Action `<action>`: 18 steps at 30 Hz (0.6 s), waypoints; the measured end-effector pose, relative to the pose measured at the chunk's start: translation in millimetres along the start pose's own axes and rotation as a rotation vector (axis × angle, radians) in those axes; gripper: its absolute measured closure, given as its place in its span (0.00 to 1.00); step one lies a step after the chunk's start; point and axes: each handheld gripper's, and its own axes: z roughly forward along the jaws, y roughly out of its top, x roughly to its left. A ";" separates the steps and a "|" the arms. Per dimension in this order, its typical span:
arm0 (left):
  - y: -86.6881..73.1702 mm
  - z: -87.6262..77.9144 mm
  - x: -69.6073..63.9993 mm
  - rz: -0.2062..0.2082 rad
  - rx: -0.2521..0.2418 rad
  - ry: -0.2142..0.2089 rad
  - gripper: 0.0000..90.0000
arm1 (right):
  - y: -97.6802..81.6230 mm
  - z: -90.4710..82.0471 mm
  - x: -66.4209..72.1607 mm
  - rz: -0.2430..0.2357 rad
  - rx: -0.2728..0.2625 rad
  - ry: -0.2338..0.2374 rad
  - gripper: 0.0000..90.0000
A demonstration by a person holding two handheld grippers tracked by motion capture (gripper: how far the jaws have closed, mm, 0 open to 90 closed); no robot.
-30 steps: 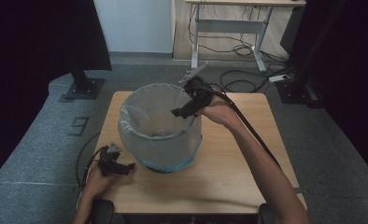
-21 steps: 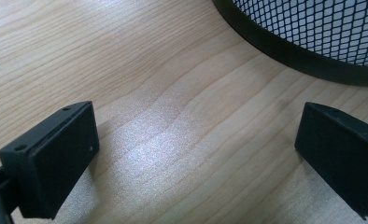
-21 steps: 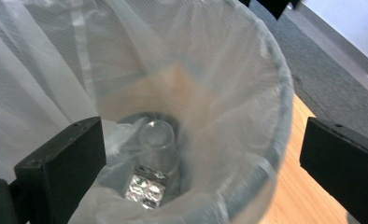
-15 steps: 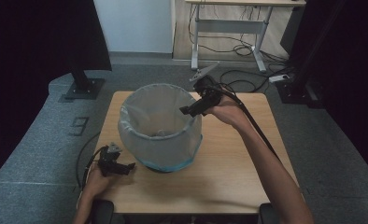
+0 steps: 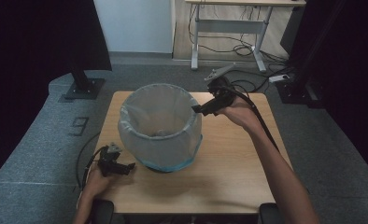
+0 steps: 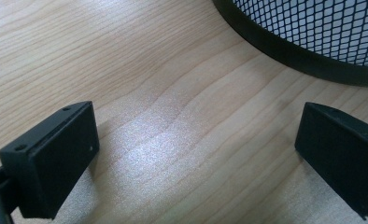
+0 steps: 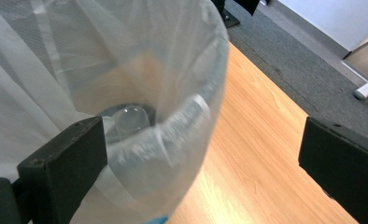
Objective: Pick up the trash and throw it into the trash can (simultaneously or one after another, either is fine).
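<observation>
A mesh bin lined with a translucent white bag (image 5: 159,123) stands on the wooden table (image 5: 233,158); the bag's rim (image 7: 173,130) folds over the bin's edge. A clear rounded object (image 7: 130,119) lies at the bin's bottom. My right gripper (image 5: 196,110) hovers open at the bin's right rim, its jaws wide apart with nothing between them. My left gripper (image 5: 131,166) rests open on the table at the bin's lower left, close to the black mesh base (image 6: 313,42).
A desk frame (image 5: 229,28) and cables (image 5: 247,46) stand on the floor behind the table. A black stand base (image 5: 81,86) sits at the far left. Grey carpet (image 5: 42,140) surrounds the table.
My right gripper has drawn back from over the bin's mouth toward its right rim. The left gripper has stayed put.
</observation>
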 end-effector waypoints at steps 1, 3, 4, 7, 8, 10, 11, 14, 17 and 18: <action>0.0 0.0 0.0 0.000 0.000 0.000 0.00 | -3.8 -3.0 -3.3 0.013 -0.004 -0.009 0.01; 0.0 0.0 0.0 0.000 0.000 0.000 0.00 | -5.7 -4.5 -5.1 0.016 -0.005 -0.013 0.01; 0.0 0.0 0.0 0.000 0.000 0.000 0.00 | -7.2 -5.9 -6.6 0.022 0.000 -0.019 0.01; 0.0 0.0 0.0 0.000 0.000 0.000 0.00 | -12.4 -11.9 -11.5 0.031 -0.007 -0.039 0.01; 0.0 0.0 0.0 0.000 0.000 0.000 0.00 | -13.8 -13.3 -13.0 0.035 -0.013 -0.041 0.01; 0.0 0.0 0.0 0.000 0.000 0.000 0.00 | -17.0 -15.5 -15.4 0.041 -0.015 -0.053 0.01; 0.0 0.0 0.0 0.000 0.000 0.000 0.00 | -17.0 -15.5 -15.4 0.041 -0.015 -0.053 0.01; 0.0 0.0 0.0 0.000 0.000 0.000 0.00 | -24.5 -19.0 -21.1 0.055 -0.012 -0.070 0.01; 0.0 0.0 0.0 0.000 0.000 0.000 0.00 | -28.7 -20.8 -24.6 0.069 -0.023 -0.074 0.02; 0.0 0.0 0.0 0.000 0.000 0.000 0.00 | -32.9 -22.4 -27.9 0.082 -0.027 -0.082 0.02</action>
